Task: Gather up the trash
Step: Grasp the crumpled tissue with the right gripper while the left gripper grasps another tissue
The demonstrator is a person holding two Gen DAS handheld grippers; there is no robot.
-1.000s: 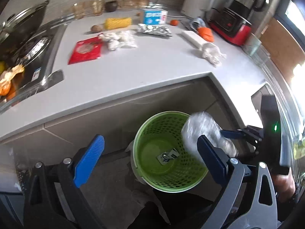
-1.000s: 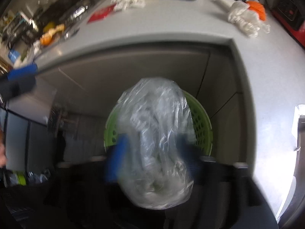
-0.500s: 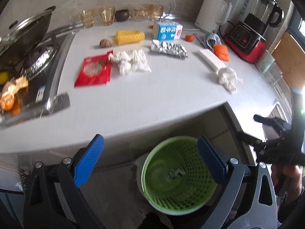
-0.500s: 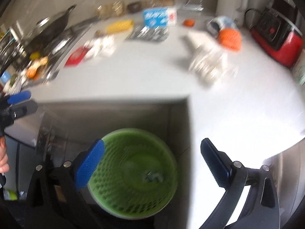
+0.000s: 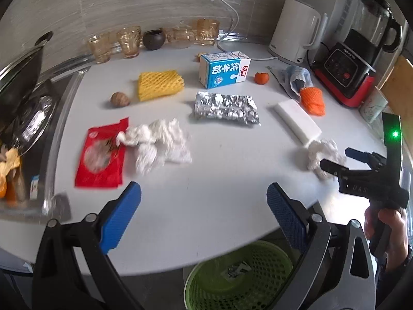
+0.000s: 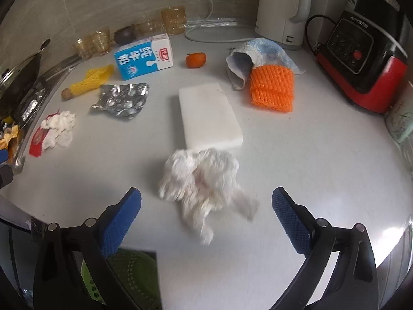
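White crumpled tissue [image 6: 201,178] lies at centre frame on the grey countertop [image 6: 309,168], touching the near end of a white block [image 6: 209,113], with the right gripper [image 6: 206,214] spread wide and empty just below it. Lower in the left wrist view, the left gripper [image 5: 204,214] also gapes empty above a green basket [image 5: 240,281].

Count: tissue wads two [image 5: 160,144] [image 5: 318,155]; foam nets two, yellow [image 5: 160,84], orange [image 5: 312,100]; glasses four, upper left [image 5: 129,41]; milk carton one [image 5: 224,69]; foil one [image 5: 225,108]; red wrapper one [image 5: 100,160]; green basket one, bottom [image 5: 232,284].
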